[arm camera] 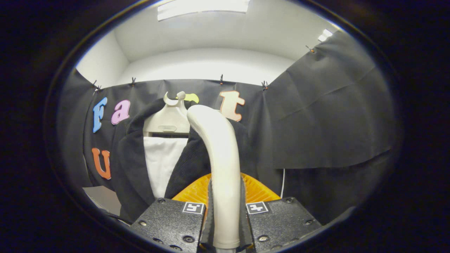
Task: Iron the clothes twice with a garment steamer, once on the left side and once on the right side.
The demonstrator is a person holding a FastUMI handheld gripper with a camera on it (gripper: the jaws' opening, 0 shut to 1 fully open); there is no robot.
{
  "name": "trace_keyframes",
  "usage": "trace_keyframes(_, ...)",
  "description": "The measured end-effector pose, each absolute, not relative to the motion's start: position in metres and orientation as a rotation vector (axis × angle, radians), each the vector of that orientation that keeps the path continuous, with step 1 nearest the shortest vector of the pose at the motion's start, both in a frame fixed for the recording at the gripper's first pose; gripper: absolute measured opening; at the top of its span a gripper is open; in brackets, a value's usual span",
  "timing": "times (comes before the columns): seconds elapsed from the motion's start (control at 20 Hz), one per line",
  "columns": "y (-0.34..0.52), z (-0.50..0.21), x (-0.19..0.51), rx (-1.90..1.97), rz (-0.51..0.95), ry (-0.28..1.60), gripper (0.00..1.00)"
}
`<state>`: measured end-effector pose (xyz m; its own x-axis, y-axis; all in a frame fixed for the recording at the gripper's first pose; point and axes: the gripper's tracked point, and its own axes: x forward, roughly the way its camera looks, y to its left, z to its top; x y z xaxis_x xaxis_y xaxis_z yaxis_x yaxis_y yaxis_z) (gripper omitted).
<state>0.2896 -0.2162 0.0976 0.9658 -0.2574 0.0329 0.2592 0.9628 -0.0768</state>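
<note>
Black cloth is draping the booth wall behind a dark knit jacket hanging on a cream plastic hanger — white fabric inside. Your gripper is clamping the garment steamer's smooth curved cream handle — ribbed orange head just beyond the fingers, against the jacket.
</note>
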Motion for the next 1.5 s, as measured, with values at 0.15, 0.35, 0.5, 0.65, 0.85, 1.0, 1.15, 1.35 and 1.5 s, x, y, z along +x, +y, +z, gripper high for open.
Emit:
trace_keyframes(0.15, -0.218, 0.090, 0.300, -0.085, -0.257, -0.005, 0.30)
trace_keyframes(0.35, -0.221, 0.069, 0.291, -0.114, -0.285, 0.034, 0.30)
trace_keyframes(0.5, -0.218, 0.057, 0.279, -0.125, -0.299, 0.063, 0.31)
trace_keyframes(0.65, -0.214, 0.037, 0.267, -0.132, -0.312, 0.105, 0.31)
trace_keyframes(0.85, -0.211, 0.015, 0.252, -0.143, -0.313, 0.157, 0.31)
trace_keyframes(1.0, -0.212, -0.001, 0.244, -0.148, -0.320, 0.188, 0.31)
trace_keyframes(1.15, -0.211, -0.021, 0.233, -0.146, -0.316, 0.226, 0.31)
trace_keyframes(1.35, -0.214, -0.048, 0.221, -0.157, -0.331, 0.277, 0.30)
trace_keyframes(1.5, -0.214, -0.067, 0.212, -0.164, -0.335, 0.312, 0.30)
